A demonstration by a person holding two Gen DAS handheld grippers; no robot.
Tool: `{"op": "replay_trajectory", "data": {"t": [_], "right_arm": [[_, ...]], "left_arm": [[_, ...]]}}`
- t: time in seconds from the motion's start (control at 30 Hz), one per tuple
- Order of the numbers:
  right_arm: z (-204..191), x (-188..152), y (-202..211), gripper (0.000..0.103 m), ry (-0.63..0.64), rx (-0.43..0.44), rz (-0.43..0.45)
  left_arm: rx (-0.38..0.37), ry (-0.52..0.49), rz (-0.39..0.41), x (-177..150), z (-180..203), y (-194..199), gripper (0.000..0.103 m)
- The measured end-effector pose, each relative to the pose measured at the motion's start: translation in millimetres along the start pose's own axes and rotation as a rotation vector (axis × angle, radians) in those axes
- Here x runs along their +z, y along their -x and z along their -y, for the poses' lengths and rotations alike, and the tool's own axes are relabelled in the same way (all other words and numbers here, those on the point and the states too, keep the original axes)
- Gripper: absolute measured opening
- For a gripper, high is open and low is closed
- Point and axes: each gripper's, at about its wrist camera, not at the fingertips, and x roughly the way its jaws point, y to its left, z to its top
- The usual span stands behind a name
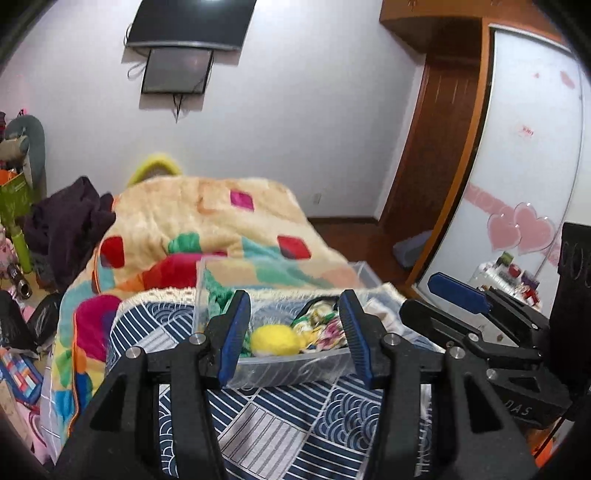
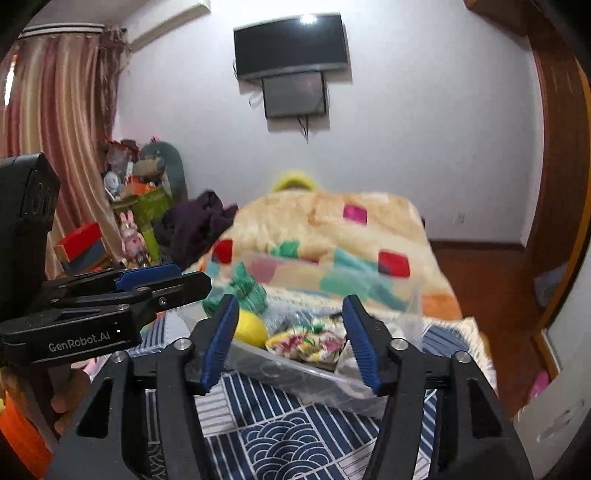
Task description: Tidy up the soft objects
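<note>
Inside clear plastic bin (image 1: pixel 288 365), fuzzy yellow ball (image 1: pixel 274 340)

Even, soft indoor light fills my room; a ceiling lamp glares off the wall television (image 1: pixel 192 22). Fisheye bending curves the wardrobe door (image 1: pixel 524 155) and blackens the corners. The fleece blanket (image 2: pixel 332 236) smears with motion blur; shadows stay faint.

Both cameras sit low over the bed (image 1: pixel 280 413), facing the wall. They share the clear box (image 1: pixel 295 365) (image 2: pixel 314 376), close at 12 o'clock.
</note>
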Motion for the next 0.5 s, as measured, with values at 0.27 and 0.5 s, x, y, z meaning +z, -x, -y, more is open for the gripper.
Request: {"op": "replay_trajectory", "data": {"t": [0.27,0.5], "right_arm": [[-2,13,41,0.069,0.000,-0.001,0.129],[-9,15,67,0.084,0.010,-0.003,0.215]], "left_arm": [[0.034,-0.026,0.124,6,12,50,0.070],[0.084,-0.059,0.205,-3,22,77,0.087]]}}
